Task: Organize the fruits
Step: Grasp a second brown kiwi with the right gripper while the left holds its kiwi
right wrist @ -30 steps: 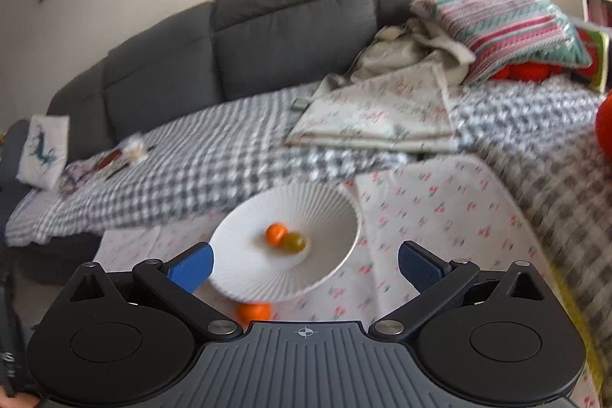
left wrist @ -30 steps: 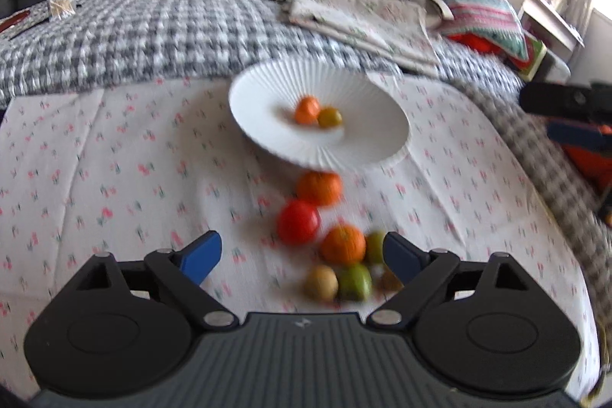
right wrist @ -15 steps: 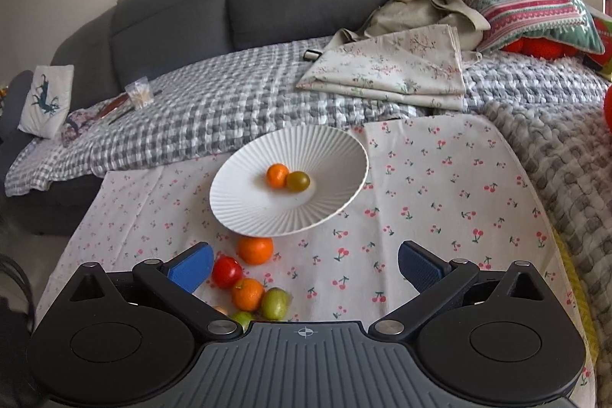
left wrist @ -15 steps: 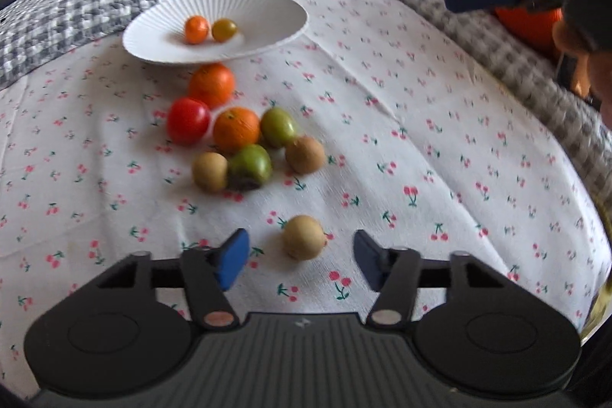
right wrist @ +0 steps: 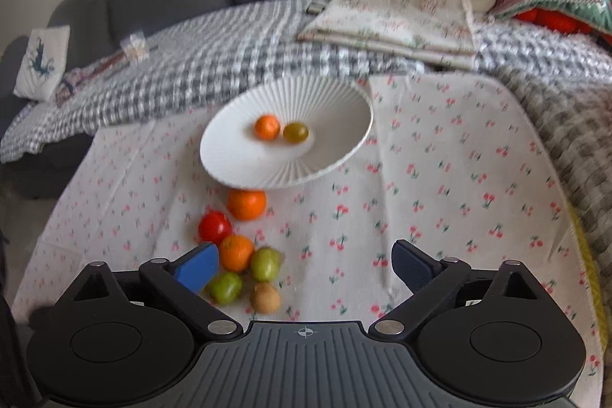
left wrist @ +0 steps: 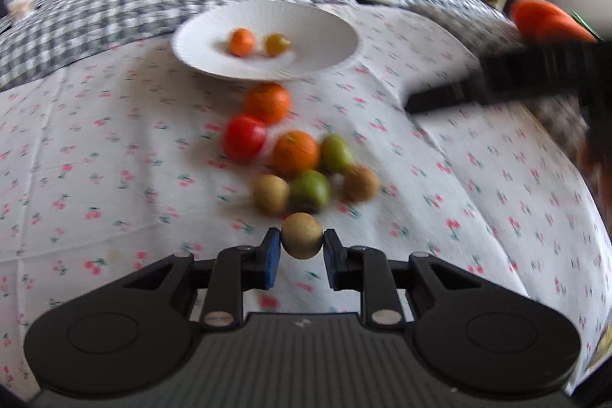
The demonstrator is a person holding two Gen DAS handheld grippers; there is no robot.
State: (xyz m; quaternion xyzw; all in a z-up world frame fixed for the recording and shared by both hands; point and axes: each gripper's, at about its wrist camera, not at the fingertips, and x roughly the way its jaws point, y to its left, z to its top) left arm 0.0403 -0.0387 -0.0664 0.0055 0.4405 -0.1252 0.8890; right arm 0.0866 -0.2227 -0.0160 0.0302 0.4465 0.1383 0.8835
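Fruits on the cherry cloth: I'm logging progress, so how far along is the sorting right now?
Early on. Done: a small orange fruit and an olive-green one lie in the white plate. In hand: the left gripper is shut on a brown kiwi. Left: seven fruits on the cloth, among them the tomato and two oranges. The right gripper is open, holding nothing.

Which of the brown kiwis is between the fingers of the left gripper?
The kiwi nearest the camera, clamped in the left gripper. The other two kiwis lie loose on the cloth beside the green fruit.
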